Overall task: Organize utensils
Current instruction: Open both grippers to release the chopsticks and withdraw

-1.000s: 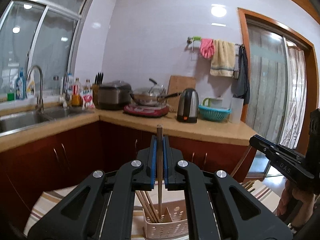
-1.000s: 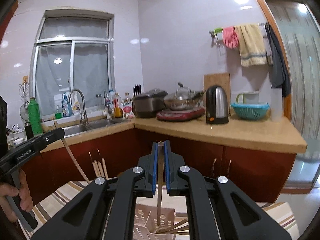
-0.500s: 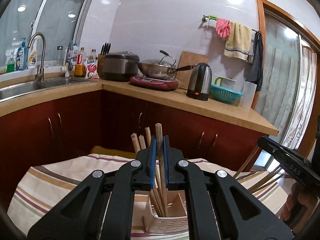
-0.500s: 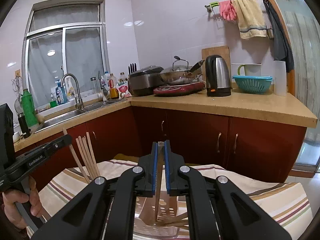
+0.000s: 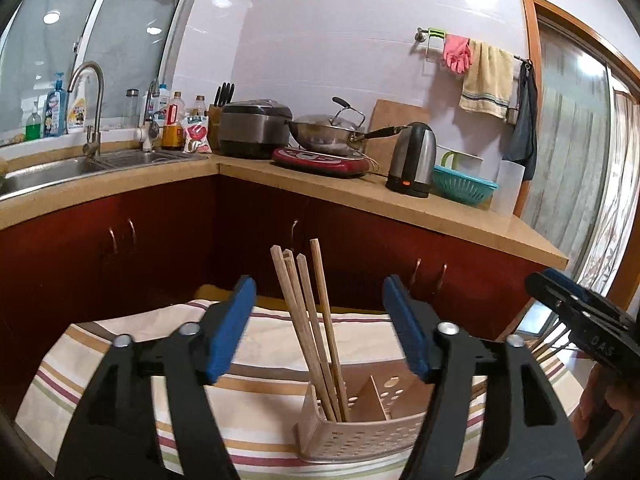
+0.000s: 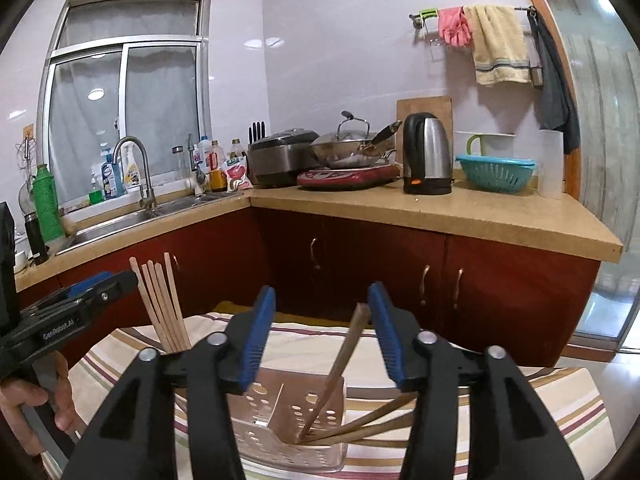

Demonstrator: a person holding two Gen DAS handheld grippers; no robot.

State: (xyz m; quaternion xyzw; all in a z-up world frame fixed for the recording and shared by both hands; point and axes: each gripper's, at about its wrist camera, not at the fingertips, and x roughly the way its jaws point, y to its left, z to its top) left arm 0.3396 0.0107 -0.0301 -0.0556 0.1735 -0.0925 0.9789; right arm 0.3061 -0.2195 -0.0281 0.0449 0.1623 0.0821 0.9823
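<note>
A perforated white utensil holder [image 5: 360,428] stands on a striped cloth [image 5: 120,360]. Several light wooden chopsticks [image 5: 308,320] stand in its left compartment. My left gripper [image 5: 318,292] is open and empty around their tops, touching none. In the right wrist view the holder [image 6: 288,428] has dark brown chopsticks [image 6: 340,364] leaning in its right compartment. My right gripper [image 6: 320,300] is open and empty above them. The light chopsticks [image 6: 160,304] show at left beside the left gripper's fingers [image 6: 80,296].
The striped cloth [image 6: 540,412] covers a small table. Red cabinets [image 5: 160,232] and a tan counter [image 6: 480,212] run behind, with sink [image 5: 60,164], rice cooker [image 5: 252,128], wok [image 5: 328,132], kettle [image 6: 426,152] and teal colander [image 6: 496,172].
Both grippers were shut on a chopstick each; both lowered over the holder and opened. The chopsticks now rest in the holder's compartments.
</note>
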